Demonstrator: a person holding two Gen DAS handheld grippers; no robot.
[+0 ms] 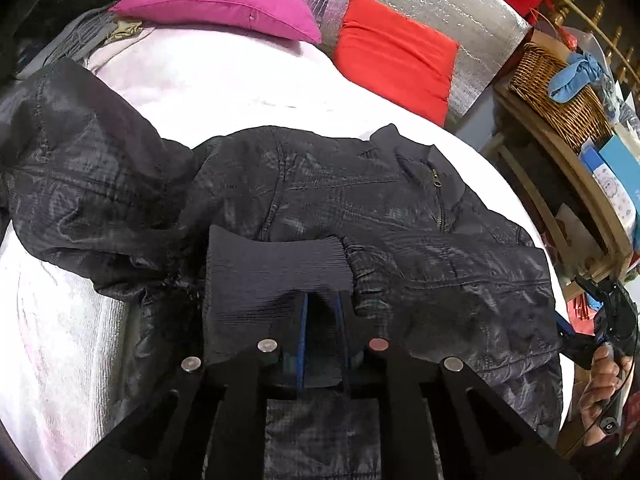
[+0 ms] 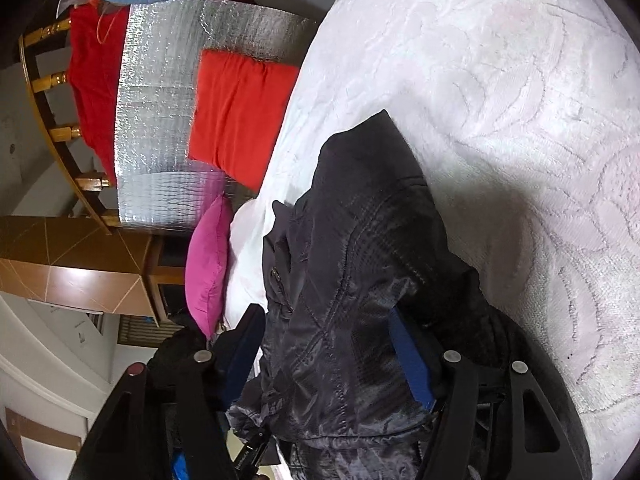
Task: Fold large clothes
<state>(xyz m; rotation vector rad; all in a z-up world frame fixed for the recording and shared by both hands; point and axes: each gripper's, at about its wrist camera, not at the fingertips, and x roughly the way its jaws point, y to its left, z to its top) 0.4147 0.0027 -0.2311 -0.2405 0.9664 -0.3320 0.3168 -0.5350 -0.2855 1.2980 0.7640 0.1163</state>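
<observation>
A: Where's the jacket (image 1: 400, 216)?

B: Spread on the white bed (image 1: 224, 88), collar and zip toward the far right, one sleeve off to the left. I've got its ribbed cuff (image 1: 276, 276) lying over the jacket's near middle.

A: And your left tongs (image 1: 320, 336)?

B: Clamped on that cuff; the knit runs down between the blue pads, which sit nearly together.

A: The right tongs (image 2: 328, 344)?

B: Jaws apart, a thick bunch of jacket between them. I can't tell whether the pads press on it. From the left camera I see a hand (image 1: 604, 392) holding them at the jacket's right edge.

A: Anything else?

B: A pink pillow (image 1: 220, 4) and a red cushion (image 1: 396, 60) at the far end, and a wicker basket (image 1: 560, 92) far right.
</observation>
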